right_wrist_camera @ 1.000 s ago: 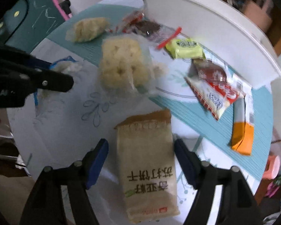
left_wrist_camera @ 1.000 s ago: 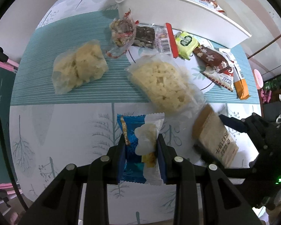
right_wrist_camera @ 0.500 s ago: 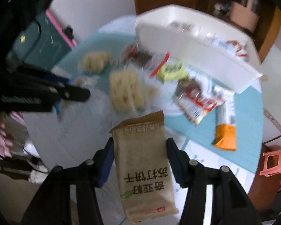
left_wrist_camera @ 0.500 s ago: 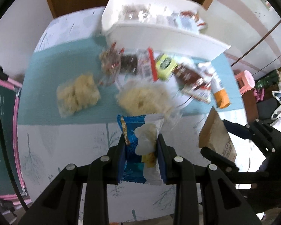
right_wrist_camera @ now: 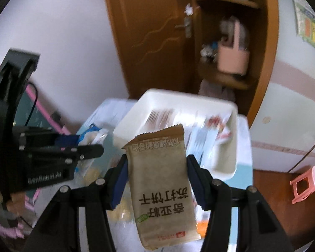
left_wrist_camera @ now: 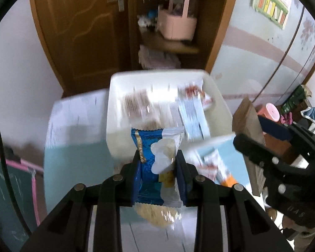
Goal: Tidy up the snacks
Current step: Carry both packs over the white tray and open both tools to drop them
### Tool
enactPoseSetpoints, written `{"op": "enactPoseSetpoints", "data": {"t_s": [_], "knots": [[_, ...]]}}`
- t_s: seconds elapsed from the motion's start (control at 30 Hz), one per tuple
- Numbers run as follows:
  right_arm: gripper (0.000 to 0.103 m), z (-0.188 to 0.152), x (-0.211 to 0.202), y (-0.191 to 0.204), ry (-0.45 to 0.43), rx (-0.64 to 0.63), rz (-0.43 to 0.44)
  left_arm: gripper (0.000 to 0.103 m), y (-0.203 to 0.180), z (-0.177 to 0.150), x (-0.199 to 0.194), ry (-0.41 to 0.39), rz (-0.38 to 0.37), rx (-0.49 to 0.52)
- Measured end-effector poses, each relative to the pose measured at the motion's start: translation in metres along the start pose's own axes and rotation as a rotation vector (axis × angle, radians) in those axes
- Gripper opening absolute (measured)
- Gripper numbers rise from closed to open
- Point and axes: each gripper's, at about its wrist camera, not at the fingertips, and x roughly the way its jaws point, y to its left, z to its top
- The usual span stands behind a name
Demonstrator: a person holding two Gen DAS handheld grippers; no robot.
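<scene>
At the bottom centre of the left wrist view, the left gripper (left_wrist_camera: 157, 168) clamps a blue and white snack packet (left_wrist_camera: 151, 163) upright, its long axis running along the fingers; in the right wrist view the right gripper (right_wrist_camera: 157, 180) grips a tan cracker packet (right_wrist_camera: 163, 178) the same way. Just beyond both packets, at mid-frame, sits the white bin (left_wrist_camera: 115, 113) already holding blurred snacks, so each packet likely needs carrying forward over its near rim
</scene>
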Motion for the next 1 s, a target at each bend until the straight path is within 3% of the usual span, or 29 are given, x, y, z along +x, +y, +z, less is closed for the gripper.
{"op": "enactPoseSetpoints", "data": {"t_s": [0.17,0.33,0.73,0.8,0.87,0.9,1.0], "knots": [[0.055,0.045,0.012,-0.019,-0.051,0.075,-0.04,0.028,0.004,0.047,0.017,-0.035,0.031,0.006],[0.055,0.068,0.025,-0.037,-0.064,0.129,-0.069,0.028,0.01,0.08,0.038,-0.043,0.037,-0.016],[0.055,0.076,0.103,-0.073,0.099,0.198,-0.09,0.029,0.012,0.097,0.105,0.019,0.065,-0.017],[0.055,0.072,0.114,-0.077,0.134,0.215,-0.086,0.037,0.012,0.097,0.112,0.037,0.075,-0.02],[0.055,0.068,0.118,-0.08,0.148,0.243,-0.067,0.081,0.012,0.096,0.118,0.058,0.076,-0.029],[0.055,0.068,0.119,-0.081,0.156,0.254,-0.059,0.089,0.013,0.095,0.118,0.057,0.075,-0.032],[0.067,0.066,0.12,-0.085,0.164,0.273,-0.057,0.091,0.013,0.093,0.116,0.05,0.091,-0.03]]}}
